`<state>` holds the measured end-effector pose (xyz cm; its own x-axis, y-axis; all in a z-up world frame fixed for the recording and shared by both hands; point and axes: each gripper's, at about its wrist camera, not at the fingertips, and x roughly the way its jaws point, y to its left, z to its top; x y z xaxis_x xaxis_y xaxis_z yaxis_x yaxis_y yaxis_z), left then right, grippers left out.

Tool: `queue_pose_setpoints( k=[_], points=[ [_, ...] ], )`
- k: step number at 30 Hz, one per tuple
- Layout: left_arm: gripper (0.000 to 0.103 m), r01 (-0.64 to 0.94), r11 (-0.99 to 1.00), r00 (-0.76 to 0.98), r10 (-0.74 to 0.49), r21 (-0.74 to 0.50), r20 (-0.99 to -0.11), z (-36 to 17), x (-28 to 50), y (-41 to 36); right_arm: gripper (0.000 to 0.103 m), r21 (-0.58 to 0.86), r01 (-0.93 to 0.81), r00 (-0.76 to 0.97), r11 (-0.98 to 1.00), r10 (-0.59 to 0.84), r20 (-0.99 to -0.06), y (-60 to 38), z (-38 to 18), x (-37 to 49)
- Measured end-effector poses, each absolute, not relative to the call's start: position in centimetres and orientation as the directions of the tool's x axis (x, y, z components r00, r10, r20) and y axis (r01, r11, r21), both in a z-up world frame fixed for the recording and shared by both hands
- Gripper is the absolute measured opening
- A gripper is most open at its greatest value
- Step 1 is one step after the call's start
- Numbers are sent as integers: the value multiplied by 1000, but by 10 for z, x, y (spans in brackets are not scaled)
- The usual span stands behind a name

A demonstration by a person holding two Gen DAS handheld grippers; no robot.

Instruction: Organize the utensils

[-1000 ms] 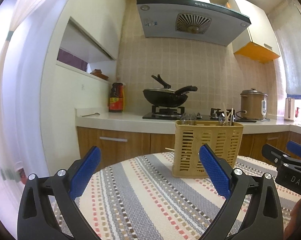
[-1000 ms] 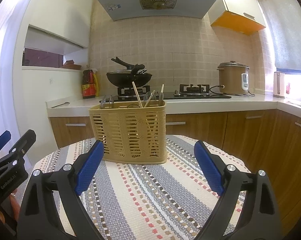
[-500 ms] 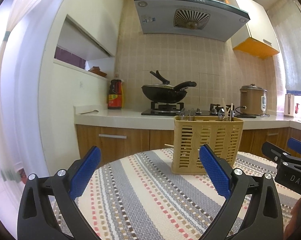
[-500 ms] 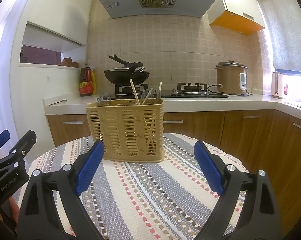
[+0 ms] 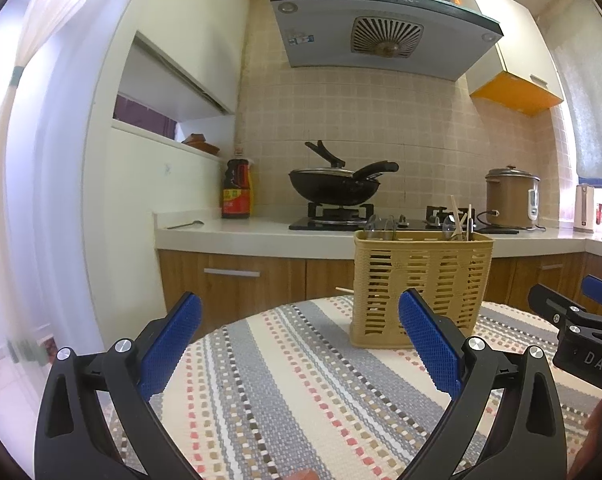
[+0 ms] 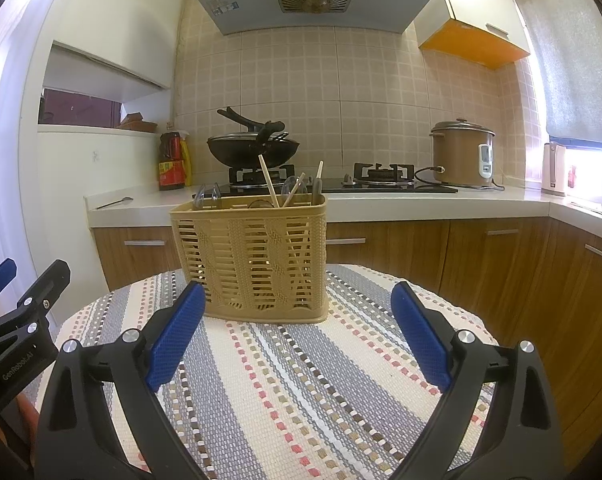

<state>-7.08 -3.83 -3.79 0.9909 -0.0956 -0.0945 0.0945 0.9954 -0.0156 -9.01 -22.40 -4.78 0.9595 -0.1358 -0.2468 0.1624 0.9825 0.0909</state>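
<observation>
A tan slotted utensil basket [image 5: 421, 288] [image 6: 253, 256] stands on the striped tablecloth [image 5: 301, 392] [image 6: 301, 380]. Chopsticks [image 6: 269, 182] and spoon bowls [image 6: 207, 196] stick up out of it. A chopstick tip [image 5: 343, 290] pokes out of its left side. My left gripper [image 5: 301, 344] is open and empty, near the table's front left, short of the basket. My right gripper [image 6: 297, 336] is open and empty, just in front of the basket. Each gripper shows at the edge of the other's view.
A counter [image 6: 381, 204] runs behind the table with a wok [image 6: 253, 150] on a gas hob, a sauce bottle [image 5: 237, 194], a rice cooker [image 6: 461, 156] and a spoon [image 5: 185, 225]. Wooden cabinets [image 6: 501, 264] stand below it. A range hood [image 5: 381, 32] hangs above.
Both views have tilted upward and drawn back slightly, so the basket sits lower and smaller in them. Both grippers stay open and empty.
</observation>
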Motion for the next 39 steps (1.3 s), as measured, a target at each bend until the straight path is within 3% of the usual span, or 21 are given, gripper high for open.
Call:
queue_pose_setpoints(
  k=[39],
  points=[
    [95,69,998,988,-68,2,-137,-39,-64,-38,92,94,171,958,981,-143,-249,-224,-49,-90]
  ],
)
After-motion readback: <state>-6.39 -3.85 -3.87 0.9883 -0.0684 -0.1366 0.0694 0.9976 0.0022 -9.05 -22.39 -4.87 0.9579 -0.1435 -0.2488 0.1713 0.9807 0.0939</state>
